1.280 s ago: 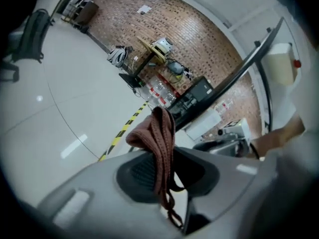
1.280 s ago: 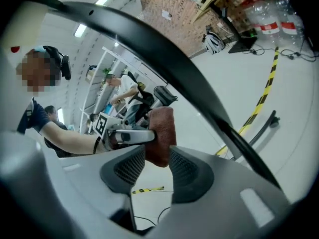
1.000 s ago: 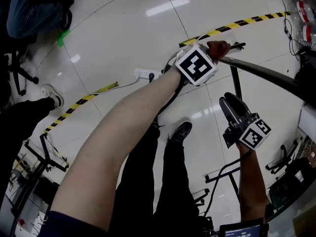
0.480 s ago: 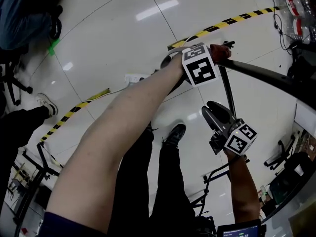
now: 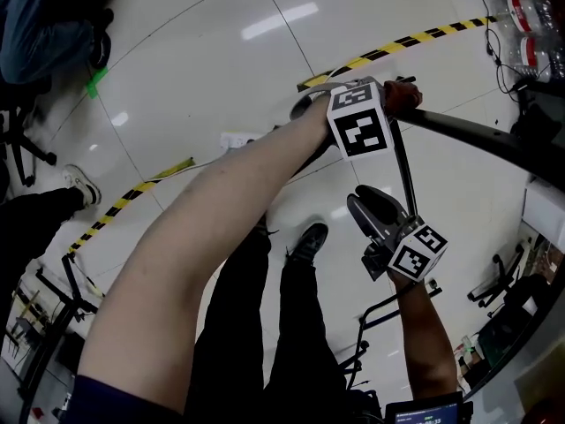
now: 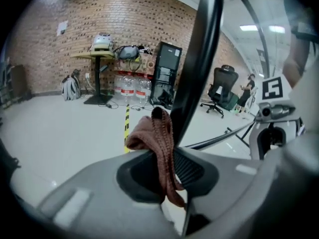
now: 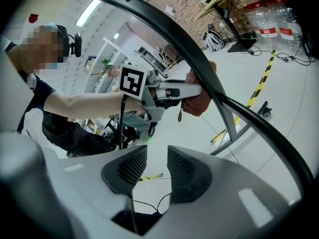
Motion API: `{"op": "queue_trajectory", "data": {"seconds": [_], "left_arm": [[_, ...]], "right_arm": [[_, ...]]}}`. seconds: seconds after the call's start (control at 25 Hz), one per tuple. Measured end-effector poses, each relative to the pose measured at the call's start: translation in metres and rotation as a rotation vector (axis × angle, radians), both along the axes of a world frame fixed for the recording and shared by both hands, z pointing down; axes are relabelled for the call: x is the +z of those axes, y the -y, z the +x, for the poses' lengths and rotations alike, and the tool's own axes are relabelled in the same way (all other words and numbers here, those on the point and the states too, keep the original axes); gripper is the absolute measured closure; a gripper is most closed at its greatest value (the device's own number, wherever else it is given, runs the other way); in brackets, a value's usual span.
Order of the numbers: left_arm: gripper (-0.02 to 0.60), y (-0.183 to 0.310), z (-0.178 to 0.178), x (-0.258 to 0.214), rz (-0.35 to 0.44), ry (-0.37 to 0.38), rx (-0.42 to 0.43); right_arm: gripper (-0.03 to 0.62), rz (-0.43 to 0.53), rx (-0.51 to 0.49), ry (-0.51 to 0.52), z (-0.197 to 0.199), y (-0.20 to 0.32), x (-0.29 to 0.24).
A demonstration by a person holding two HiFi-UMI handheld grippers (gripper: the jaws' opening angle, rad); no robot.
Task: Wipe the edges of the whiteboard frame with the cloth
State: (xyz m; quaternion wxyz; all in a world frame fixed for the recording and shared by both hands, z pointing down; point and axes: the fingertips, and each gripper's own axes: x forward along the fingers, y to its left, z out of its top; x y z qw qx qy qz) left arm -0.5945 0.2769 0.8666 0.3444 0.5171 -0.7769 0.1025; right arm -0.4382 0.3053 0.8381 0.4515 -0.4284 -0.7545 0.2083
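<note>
Two grippers are out in front of the person, but only one is doing any wiping. The left gripper (image 6: 167, 158) is clamping the reddish-brown cloth (image 6: 155, 136) between its jaws. A bunched fold is poking out past the tips and, as far as I can see, is lying right against the dark edge of the whiteboard frame (image 6: 199, 59). From the head view the cloth is sitting where that rail is running off to the right, high above the floor.

The right gripper (image 5: 366, 206) is hanging below the rail and apart from it. Its jaws are standing open and have just been closing a little, with nothing between them.

I'm judging that the wiping stroke itself is under way, with a long stretch of frame edge not yet covered. The next move is calling for steady pressure, so that the cloth rather than the bare jaw tips is riding on the edge. The left hand then needs to be sliding along the line of the rail. The free gripper could be steadying the frame.
</note>
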Motion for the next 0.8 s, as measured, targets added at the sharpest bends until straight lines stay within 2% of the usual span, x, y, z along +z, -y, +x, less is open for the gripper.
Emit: {"op": "queue_trajectory", "data": {"seconds": [0.12, 0.32, 0.6, 0.8], "left_arm": [[0.506, 0.005, 0.002, -0.015, -0.032, 0.102, 0.097], [0.506, 0.007, 0.006, -0.053, -0.021, 0.182, 0.215], [0.506, 0.011, 0.003, -0.096, -0.048, 0.211, 0.313], [0.506, 0.007, 0.003, -0.122, -0.086, 0.262, 0.371]], "right_arm": [[0.462, -0.001, -0.012, -0.015, 0.014, -0.002, -0.004], [0.462, -0.012, -0.065, -0.016, 0.036, -0.010, -0.019], [0.470, -0.038, -0.058, -0.002, 0.032, -0.020, -0.045], [0.476, -0.063, -0.042, 0.023, 0.022, -0.037, -0.071]]}}
